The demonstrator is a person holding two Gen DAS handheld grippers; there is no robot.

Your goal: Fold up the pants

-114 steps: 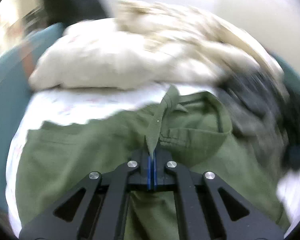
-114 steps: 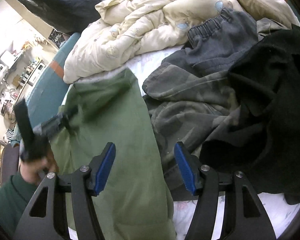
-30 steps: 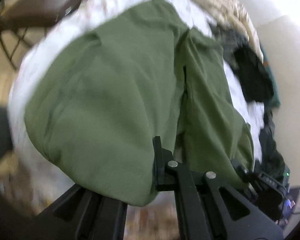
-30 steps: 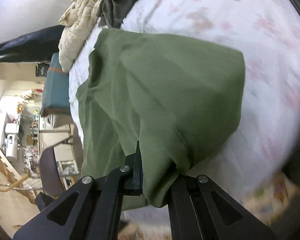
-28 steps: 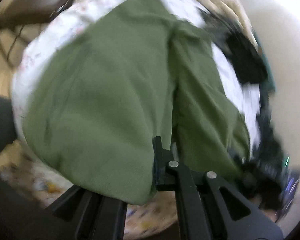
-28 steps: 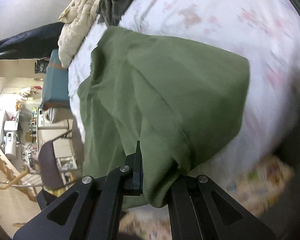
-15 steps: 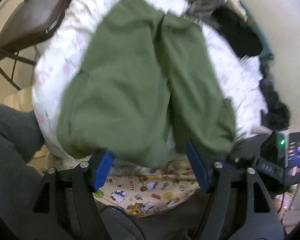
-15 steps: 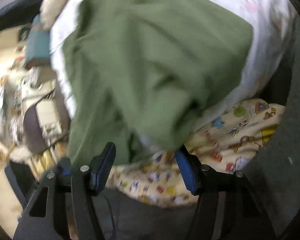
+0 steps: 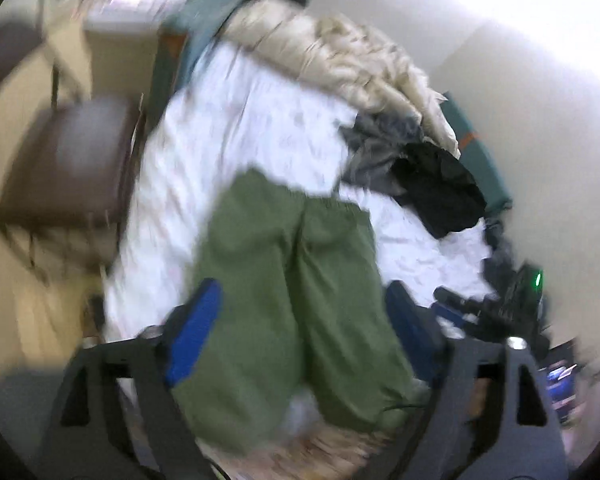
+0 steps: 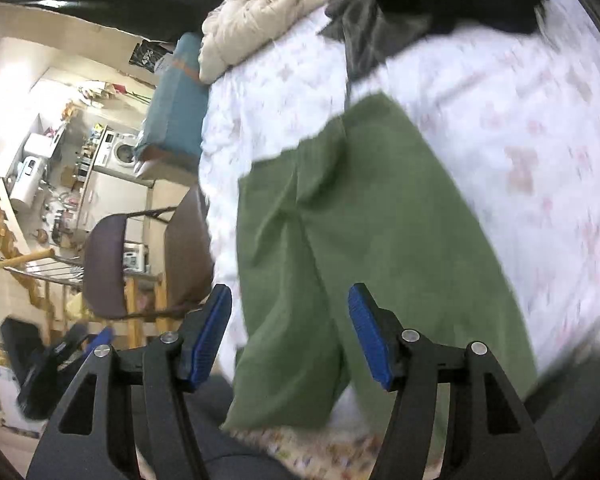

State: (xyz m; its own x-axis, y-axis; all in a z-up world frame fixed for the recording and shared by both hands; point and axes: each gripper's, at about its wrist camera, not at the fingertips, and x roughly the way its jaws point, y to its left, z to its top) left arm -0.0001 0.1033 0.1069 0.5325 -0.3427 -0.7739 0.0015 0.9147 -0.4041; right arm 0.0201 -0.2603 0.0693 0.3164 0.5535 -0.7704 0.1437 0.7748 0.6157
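Hanging risk: green pants [image 9: 292, 280] lie lengthwise on the bed [image 9: 228, 120], both legs side by side, and their lower ends droop over the near bed edge at the bottom of both frames; my guess is the overhang could drag the cloth off the mattress before the next fold.
Left tongs [image 9: 300, 332]: spread wide, having just been opening, nothing pinched; the pants show between the blue pads [image 9: 196, 332] but lie clear below them.
Right tongs [image 10: 290, 338]: spread as well, just opened, gripping nothing; the cloth again sits behind the gap, not in it.
Fold state: legs are not neatly stacked; a dark seam runs between them, so a crosswise fold now would likely lock in a crooked shape.
Snag risk: dark clothes pile [image 9: 436, 188], right of centre in the left view, lies close beside the waistband; a waistband grab there could catch a stray garment.
Crowding: cream quilt [image 9: 340, 52] in the upper middle and brown chair [image 10: 148, 256] at lower left leave limited room.
View quality: left picture is blurred, so hem detail cannot be told.
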